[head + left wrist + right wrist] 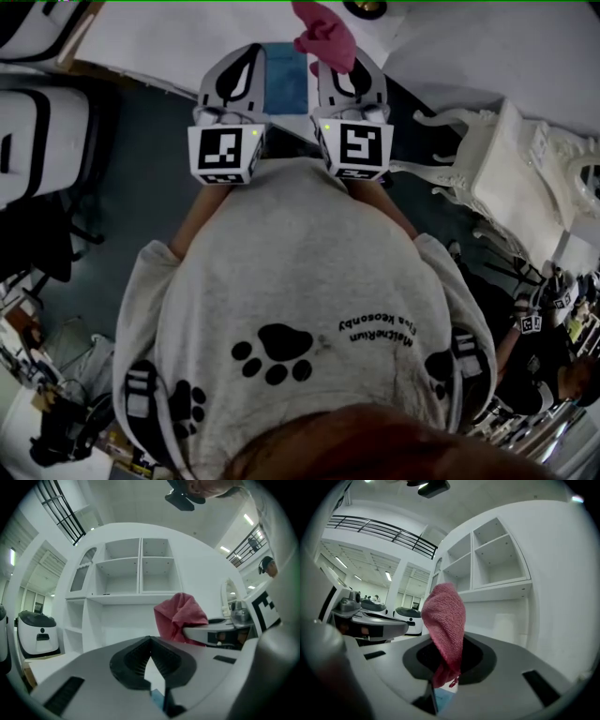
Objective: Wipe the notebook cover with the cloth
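Observation:
A blue notebook (285,81) lies on the white table (169,37), showing between my two grippers. My right gripper (345,77) is shut on a pink cloth (325,34), which sticks up past its tips over the notebook's far right corner. In the right gripper view the cloth (446,620) stands bunched out of the right gripper (447,645), with a sliver of the notebook (443,699) below. My left gripper (236,79) hangs over the notebook's left edge; its jaws meet at the tip of the left gripper (150,640) with nothing between them. The cloth (180,616) shows to its right.
A white shelf unit (140,569) stands behind the table. A white ornate chair (511,169) is at the right, and white machines (37,122) are at the left. Another person (553,375) stands at the lower right.

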